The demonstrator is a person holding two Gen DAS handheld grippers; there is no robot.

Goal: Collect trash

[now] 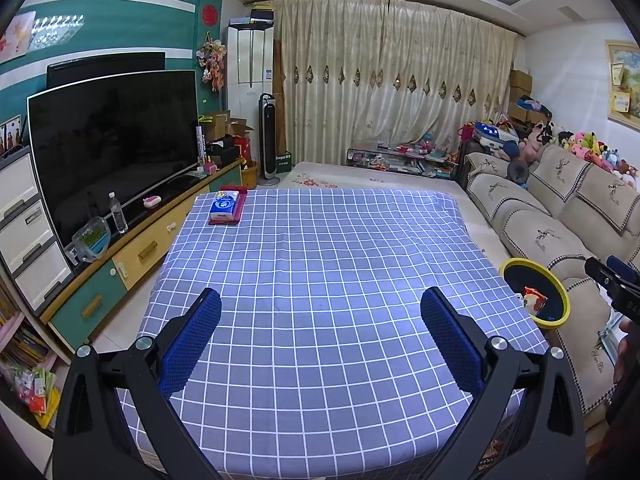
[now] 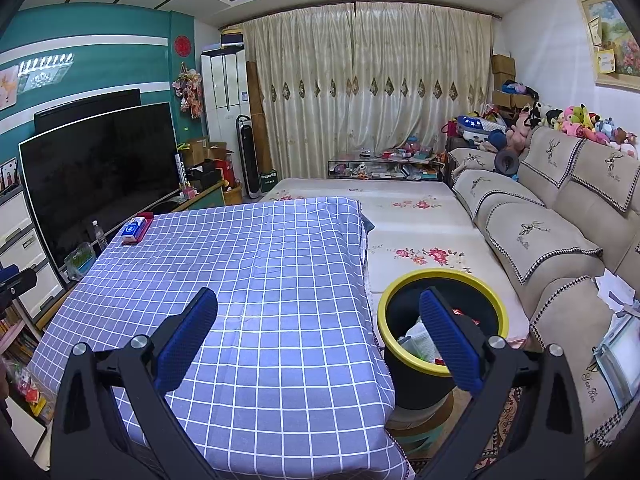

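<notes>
So the trash is basically all sitting in the bin (image 2: 442, 320) at this point. We're seeing a red snack wrapper (image 1: 534, 300) and some crumpled white paper (image 2: 418, 340) down inside it, and the bin is standing on the floor just beside the right edge of the table (image 2: 248, 280), tucked between the table and the sofa (image 2: 560, 240). Makes sense to park it there, since anything coming off the table only has to go a short way over the edge.

We're holding the right claw (image 2: 318, 346) low over the table's right edge with its jaws wide apart and nothing between them, one finger lined up over the bin mouth. The left claw (image 1: 320, 342) is hanging over the middle of the checked cloth, also spread apart and empty.

The only stuff left on the table is a tissue pack (image 1: 225, 204) lying on a red case (image 1: 234, 210) at the far left corner, and that doesn't look like trash to us. Our guess is the job's pretty much wrapped. There are some loose papers (image 2: 614, 292) on the sofa, though we can't tell if those count.
</notes>
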